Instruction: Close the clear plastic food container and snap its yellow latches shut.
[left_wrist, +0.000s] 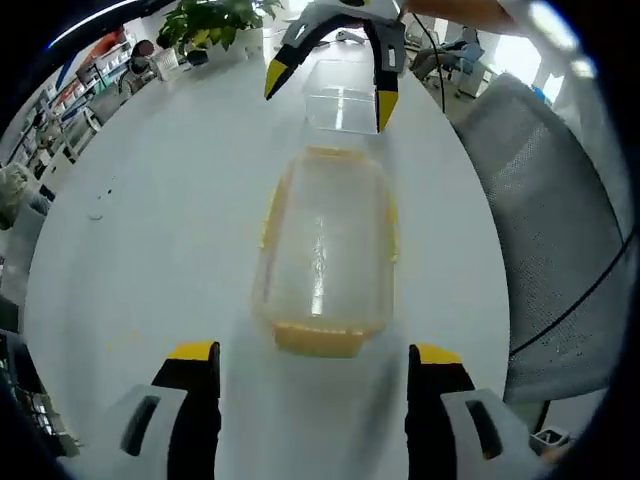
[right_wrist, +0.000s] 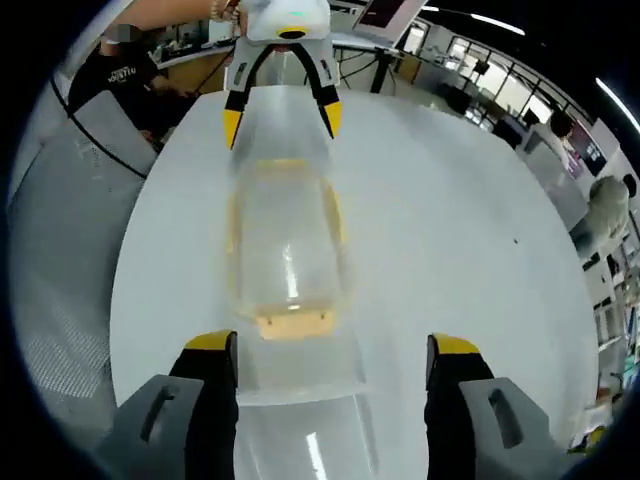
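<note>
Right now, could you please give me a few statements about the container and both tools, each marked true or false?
1. The clear container sits on a white table. True.
2. The left tool is clamped on a yellow latch. False: it is open, with the latch ahead of its tips.
3. The right tool is open. True.
4. A potted plant stands inside the container. False: it stands at the table's far edge.

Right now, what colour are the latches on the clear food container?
Yellow. The latches on the clear food container show best in the left gripper view.
</note>
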